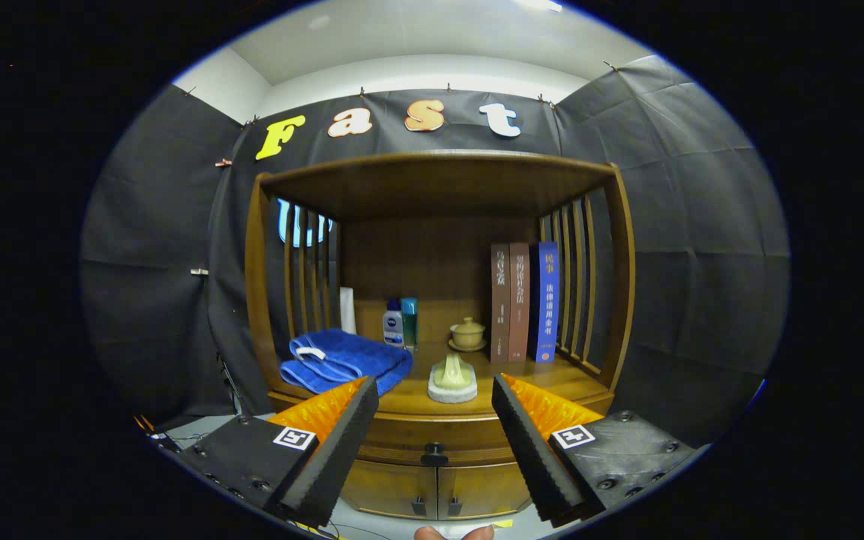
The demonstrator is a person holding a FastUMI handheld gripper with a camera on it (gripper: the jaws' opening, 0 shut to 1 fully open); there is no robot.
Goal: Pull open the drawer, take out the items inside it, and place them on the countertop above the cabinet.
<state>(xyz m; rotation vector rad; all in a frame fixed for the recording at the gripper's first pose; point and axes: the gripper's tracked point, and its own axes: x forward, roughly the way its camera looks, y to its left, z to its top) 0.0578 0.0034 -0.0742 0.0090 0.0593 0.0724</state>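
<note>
While nothing is being held, the gripper (pixel 436 420) is being kept wide open in front of the wooden cabinet (pixel 439 300). Its two fingers (pixel 342 442) are being pointed at the drawer (pixel 432 435), which is being kept shut, with its dark knob (pixel 433 454) seen in the gap between them. On the countertop (pixel 552 379), a pale brush (pixel 453 379) is being shown just beyond the fingers. A folded blue towel (pixel 346 360) is lying at ten o'clock from the brush, two bottles (pixel 400 322) at eleven, a small lidded cup (pixel 468 334) at twelve, and three books (pixel 523 300) at one.
</note>
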